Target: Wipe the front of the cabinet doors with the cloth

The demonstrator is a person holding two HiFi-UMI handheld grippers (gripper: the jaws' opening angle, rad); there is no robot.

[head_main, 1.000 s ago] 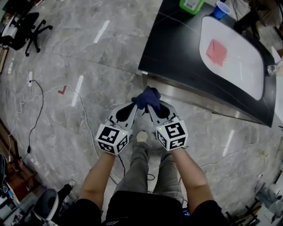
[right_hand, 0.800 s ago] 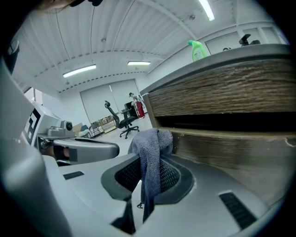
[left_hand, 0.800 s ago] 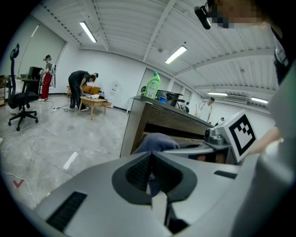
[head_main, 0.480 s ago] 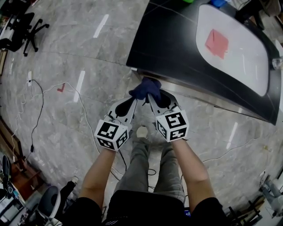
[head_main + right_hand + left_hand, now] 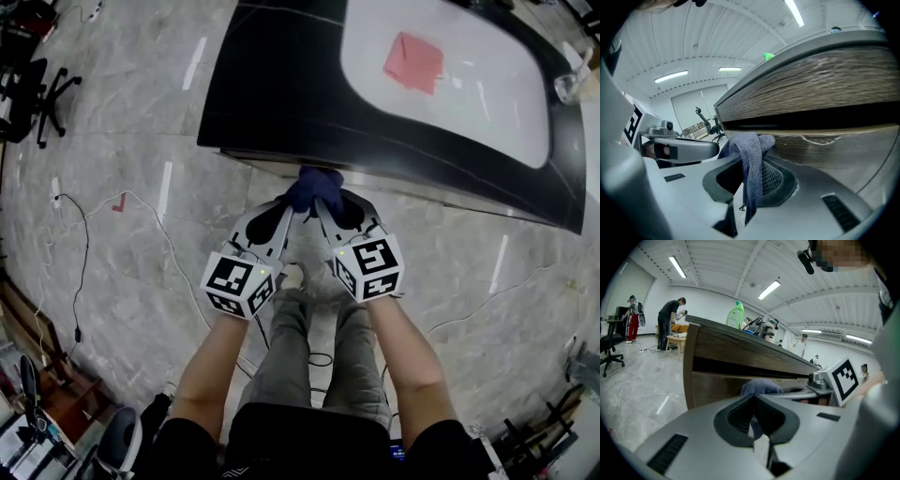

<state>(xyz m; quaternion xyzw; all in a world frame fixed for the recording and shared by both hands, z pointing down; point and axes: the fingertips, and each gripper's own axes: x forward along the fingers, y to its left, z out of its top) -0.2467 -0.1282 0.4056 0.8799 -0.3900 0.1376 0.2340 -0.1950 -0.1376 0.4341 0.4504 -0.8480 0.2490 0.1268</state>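
A dark blue cloth (image 5: 314, 187) is bunched between the tips of both grippers, right at the cabinet front (image 5: 422, 190) below the black counter's edge. My right gripper (image 5: 318, 208) is shut on the cloth (image 5: 751, 157), which hangs down through its jaws and touches the wood-grain door (image 5: 834, 145). My left gripper (image 5: 292, 213) is shut too, with a strip of the cloth (image 5: 759, 386) between its jaws. In the left gripper view, the brown cabinet door (image 5: 717, 387) stands just beyond that gripper (image 5: 753, 398). The two grippers sit side by side, their tips nearly meeting.
The black counter top (image 5: 281, 84) carries a white oval basin (image 5: 487, 103) with a pink cloth (image 5: 413, 62) in it. A green bottle (image 5: 736, 315) stands on the counter. Cables (image 5: 141, 202) trail over the grey floor at left, near an office chair (image 5: 37, 94). People (image 5: 670, 324) stand far back.
The person has stepped toward the counter. Both grippers carried the cloth forward, from open floor to the cabinet front under the counter's edge.
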